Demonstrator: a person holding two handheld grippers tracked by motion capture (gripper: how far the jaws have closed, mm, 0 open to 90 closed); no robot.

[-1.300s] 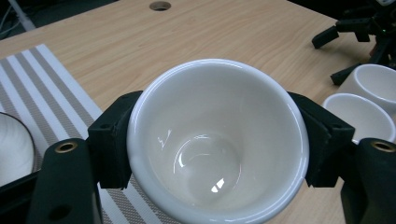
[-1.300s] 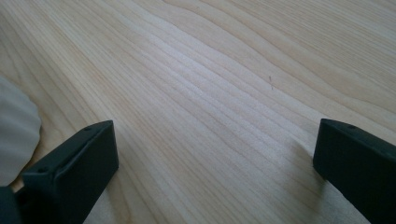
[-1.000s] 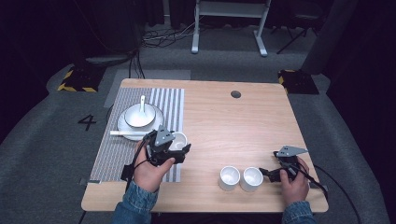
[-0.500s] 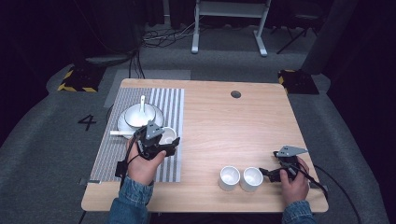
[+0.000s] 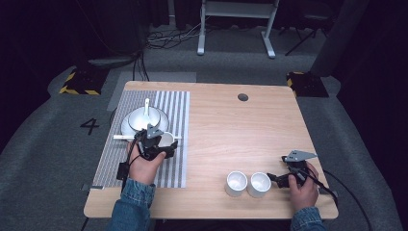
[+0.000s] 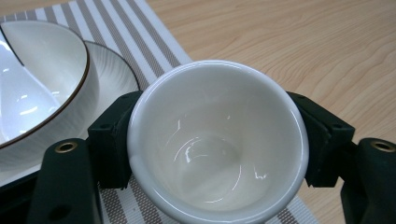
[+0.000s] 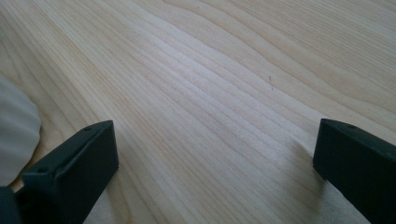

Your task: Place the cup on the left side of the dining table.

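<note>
A small white cup sits between the black pads of my left gripper, which is shut on its sides. The cup hangs low over the striped placemat, right next to a white bowl on a plate with a white spoon in it. My right gripper rests on the bare wood near the front right, jaws wide apart with nothing between them. Two more white cups stand side by side just left of it.
A thin white stick lies across the placemat in front of the plate. The wooden table has a cable hole at the back. A ribbed white cup wall edges into the right gripper view.
My left gripper has carried the cup leftward and lower, from the placemat's right edge to beside the bowl. The right gripper has stayed put.
</note>
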